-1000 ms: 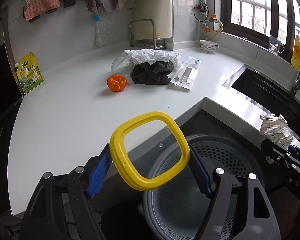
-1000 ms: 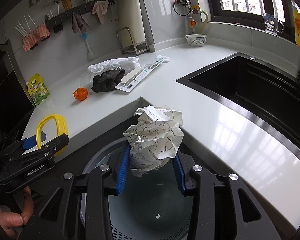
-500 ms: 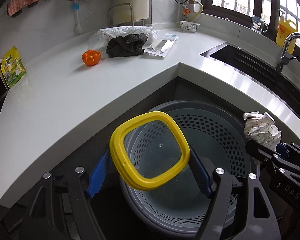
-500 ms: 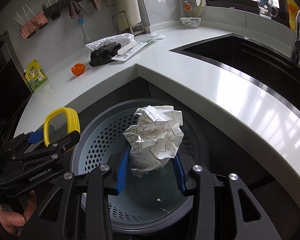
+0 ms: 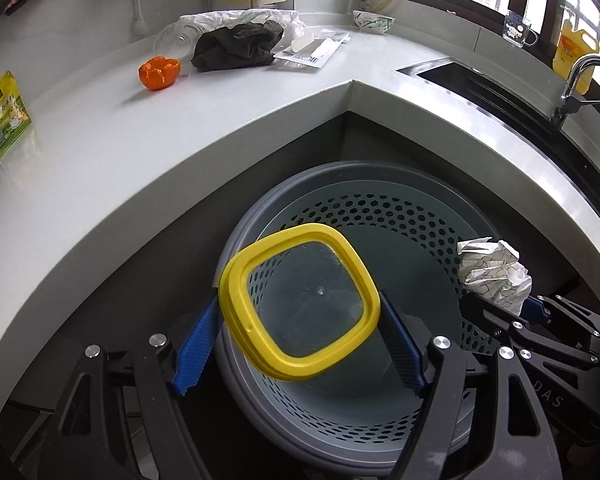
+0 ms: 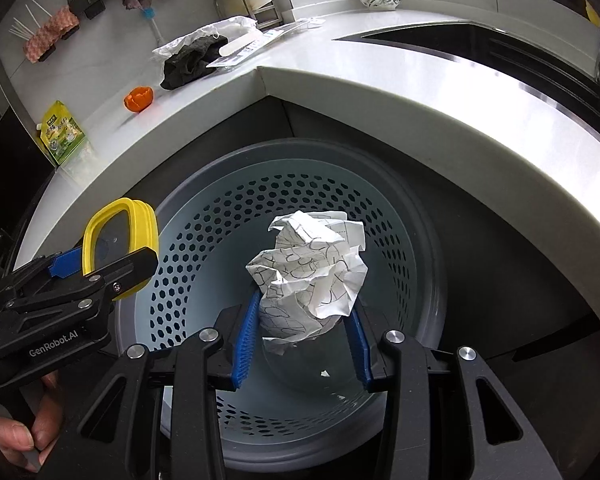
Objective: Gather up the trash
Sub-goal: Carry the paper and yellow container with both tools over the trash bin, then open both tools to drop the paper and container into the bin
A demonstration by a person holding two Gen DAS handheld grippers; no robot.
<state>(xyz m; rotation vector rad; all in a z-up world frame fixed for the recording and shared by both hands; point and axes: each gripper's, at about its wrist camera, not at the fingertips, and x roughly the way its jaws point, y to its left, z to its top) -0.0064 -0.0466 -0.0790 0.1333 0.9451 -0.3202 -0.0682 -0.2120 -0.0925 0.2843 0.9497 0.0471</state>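
While the left gripper (image 5: 300,350) clamps its jaws on the two side edges of the yellow-rimmed lid (image 5: 300,304), the left wrist view shows that lid tilted on edge directly over the open mouth of the grey perforated bin (image 5: 380,216), which stands below the corner of the worktop (image 5: 140,152); so the drop is straight down from the jaws, nothing between. At the right of the same view the crumpled paper (image 5: 492,272) hangs over the bin's far rim. In the right wrist view the right gripper (image 6: 302,340) has its jaws closed on the lower part of the crumpled paper (image 6: 312,276), the wad standing up above the blue pads and centred over the bin's floor. The lid (image 6: 120,240) sits at the bin's left rim, so the paper looks better centred for release.
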